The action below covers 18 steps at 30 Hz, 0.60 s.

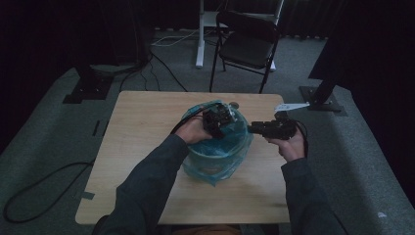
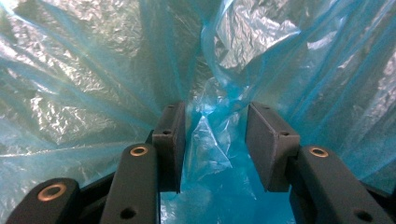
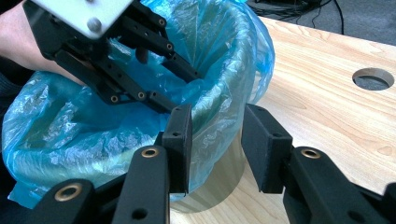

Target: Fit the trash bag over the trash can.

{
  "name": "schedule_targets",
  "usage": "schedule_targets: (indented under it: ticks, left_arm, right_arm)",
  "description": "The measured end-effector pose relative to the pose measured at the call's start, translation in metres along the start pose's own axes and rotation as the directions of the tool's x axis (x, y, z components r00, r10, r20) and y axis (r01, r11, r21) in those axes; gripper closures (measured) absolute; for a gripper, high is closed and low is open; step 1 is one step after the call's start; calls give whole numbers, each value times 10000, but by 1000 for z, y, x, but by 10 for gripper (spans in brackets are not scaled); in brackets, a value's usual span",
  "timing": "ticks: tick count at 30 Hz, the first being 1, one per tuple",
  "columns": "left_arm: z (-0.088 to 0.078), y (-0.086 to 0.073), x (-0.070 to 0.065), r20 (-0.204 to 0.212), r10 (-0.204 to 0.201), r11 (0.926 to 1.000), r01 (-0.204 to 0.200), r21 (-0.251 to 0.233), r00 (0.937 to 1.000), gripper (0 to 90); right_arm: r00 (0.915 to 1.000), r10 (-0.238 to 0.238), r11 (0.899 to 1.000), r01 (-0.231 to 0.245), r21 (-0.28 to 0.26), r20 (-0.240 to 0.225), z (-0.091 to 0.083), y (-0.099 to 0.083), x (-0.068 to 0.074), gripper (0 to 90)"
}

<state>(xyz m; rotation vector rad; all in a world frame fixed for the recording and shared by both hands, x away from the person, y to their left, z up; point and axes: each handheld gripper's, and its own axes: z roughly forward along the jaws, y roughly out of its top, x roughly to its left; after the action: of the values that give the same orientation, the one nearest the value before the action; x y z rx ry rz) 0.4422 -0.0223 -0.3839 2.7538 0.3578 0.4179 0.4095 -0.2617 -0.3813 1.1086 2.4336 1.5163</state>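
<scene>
Your left hand (image 1: 193,131) comes in over the near-left rim of the small bin (image 3: 219,184) at the middle of the wooden table (image 1: 142,147). The left gripper (image 1: 219,120) in it points down into the bin's mouth. Its own view looks into the blue plastic bag liner (image 2: 93,93) that lines the bin, and a crumpled fold of that film (image 2: 212,135) stands up between the jaws. The jaws are spread, with a gap on each side of the fold, so the pads are not pinching it.

The liner is draped over the bin's rim and hangs loose down the outside, bunched on the tabletop at the near side in the high view. In the right gripper view, the left gripper's black linkage reaches over the rim and down inside the bag.

Farther right, your right hand (image 1: 289,146) holds the right gripper (image 1: 254,129) level, pointed at the bin's right side. Its jaws are apart. The turned-over edge of the liner hangs in the gap close to one pad, and whether it touches that pad I cannot tell. It isn't clamped.

A round hole (image 3: 373,78) is cut in the tabletop beyond the bin. A black folding chair (image 1: 247,44) stands on the carpet behind the table.
</scene>
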Motion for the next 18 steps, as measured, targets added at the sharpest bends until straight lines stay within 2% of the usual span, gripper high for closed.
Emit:
schedule_targets:
  ticks: [5,8,10,12,16,18]
  left_arm:
    - [3,1,-2,-25,77,9996,-76,273,10000,573]
    - [6,2,-3,33,359,9976,-360,591,9993,564]
    - [7,2,-4,-90,482,9966,-475,678,9988,561]
    - [5,2,-4,-137,383,9975,-374,607,9992,558]
    - [-2,0,-1,-253,22,10000,-22,3,9997,559]
    - [-7,-2,1,-168,-180,9993,174,-330,9997,561]
  right_arm:
    - [10000,-13,10000,13,-11,-11,-1,0,0,625]
    - [10000,-12,10000,12,-20,-25,-1,0,0,621]
    - [10000,4,10000,-5,-28,-43,0,-1,-1,618]
    - [10000,30,10000,-31,-55,-62,0,-1,-1,615]
    - [10000,38,10000,-38,-58,-38,0,-1,-1,608]
    - [10000,37,10000,-37,-82,-24,-1,-1,-2,606]
